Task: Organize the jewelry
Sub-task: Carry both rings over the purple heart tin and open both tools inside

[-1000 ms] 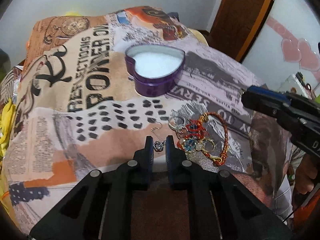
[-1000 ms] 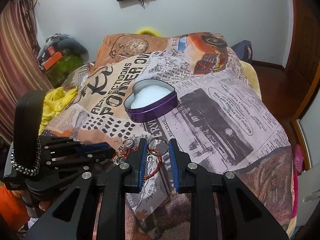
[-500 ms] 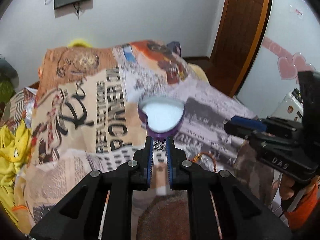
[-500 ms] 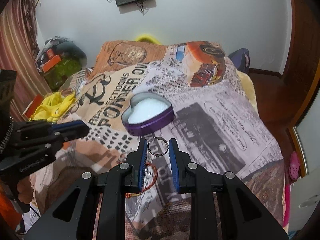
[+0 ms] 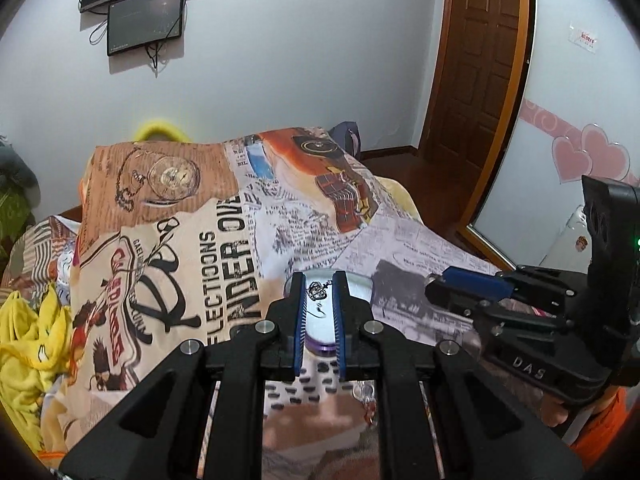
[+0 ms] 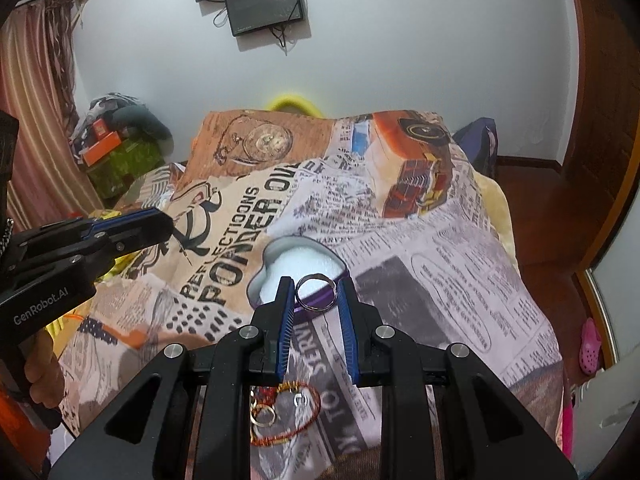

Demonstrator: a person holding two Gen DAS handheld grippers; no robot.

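My left gripper point(image 5: 319, 280) is shut on a small silver earring point(image 5: 317, 291) with a hook, held in the air above the purple heart-shaped box point(image 5: 360, 284). My right gripper point(image 6: 316, 286) is shut on a silver ring point(image 6: 316, 292), held just above the near rim of the same box point(image 6: 280, 258), which has a white lining. A red and orange bracelet with gold rings point(image 6: 286, 414) lies on the bedspread below my right gripper. The left gripper also shows in the right wrist view point(image 6: 160, 226), and the right one in the left wrist view point(image 5: 440, 280).
The box sits on a bed covered by a newspaper-print spread point(image 6: 420, 280). Yellow cloth point(image 5: 28, 340) lies at the left. A wooden door point(image 5: 480, 60) stands at the right, a monitor point(image 6: 264, 4) hangs on the far wall, and clutter point(image 6: 116, 152) is piled by the curtain.
Both grippers have lifted off the bedspread with their pieces and moved forward over the heart box. The jewelry pile has dropped below and behind the fingers.
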